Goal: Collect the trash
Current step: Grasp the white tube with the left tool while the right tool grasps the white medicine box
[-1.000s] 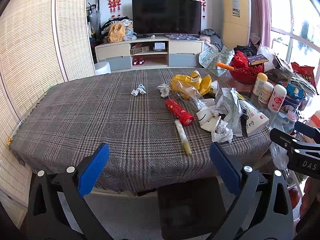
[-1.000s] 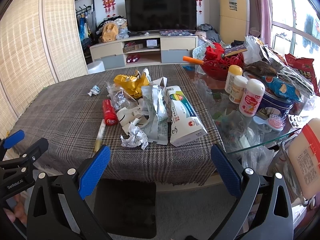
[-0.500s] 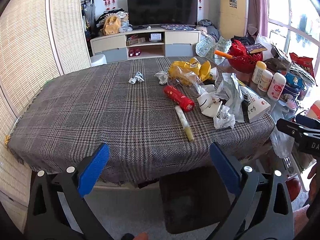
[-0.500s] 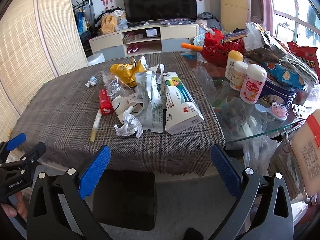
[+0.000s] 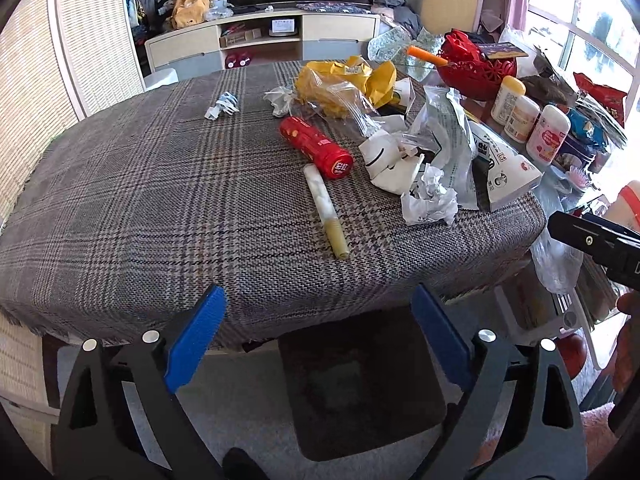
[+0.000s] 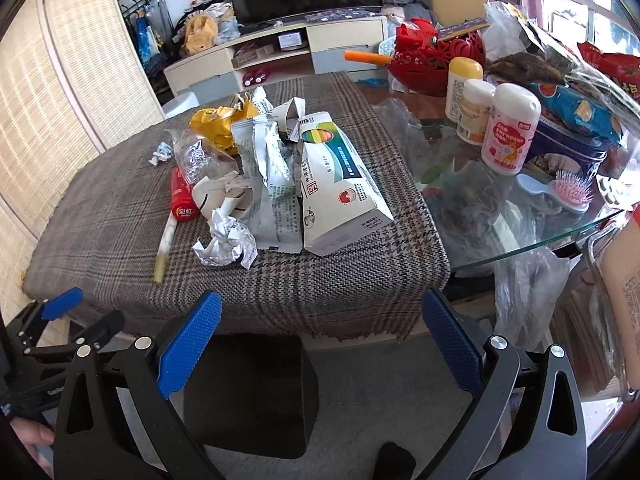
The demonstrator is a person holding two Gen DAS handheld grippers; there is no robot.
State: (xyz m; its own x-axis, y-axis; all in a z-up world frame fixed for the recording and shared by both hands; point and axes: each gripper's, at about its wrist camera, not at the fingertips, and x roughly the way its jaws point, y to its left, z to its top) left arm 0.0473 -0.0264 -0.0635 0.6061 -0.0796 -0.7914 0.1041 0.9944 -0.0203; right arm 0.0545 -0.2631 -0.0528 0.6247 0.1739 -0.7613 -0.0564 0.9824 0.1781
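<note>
Trash lies heaped on the plaid-covered table [image 5: 140, 200]: a red tube [image 5: 316, 147] [image 6: 181, 196], a pale stick wrapper [image 5: 326, 210] [image 6: 165, 245], a crumpled paper ball [image 5: 430, 202] [image 6: 226, 245], silver foil bags [image 6: 268, 176], a white medicine box [image 6: 340, 196] and yellow wrappers [image 5: 344, 82]. My left gripper [image 5: 320, 340] hangs before the table's near edge, its jaws closing slightly with nothing between them. My right gripper [image 6: 320, 340] stands open and empty below the near edge, in front of the box.
A black bin [image 5: 360, 384] [image 6: 248, 392] stands on the floor under the near edge. On the glass table [image 6: 520, 216] at right are bottles [image 6: 510, 128], a red basket [image 6: 432, 60], snack bags and a pink hairbrush [image 6: 560, 196]. A small paper scrap [image 5: 222, 105] lies far left.
Both grippers have sunk and tipped downward toward the table's near edge, so the trash looms larger. The bin under the table shows more fully.
</note>
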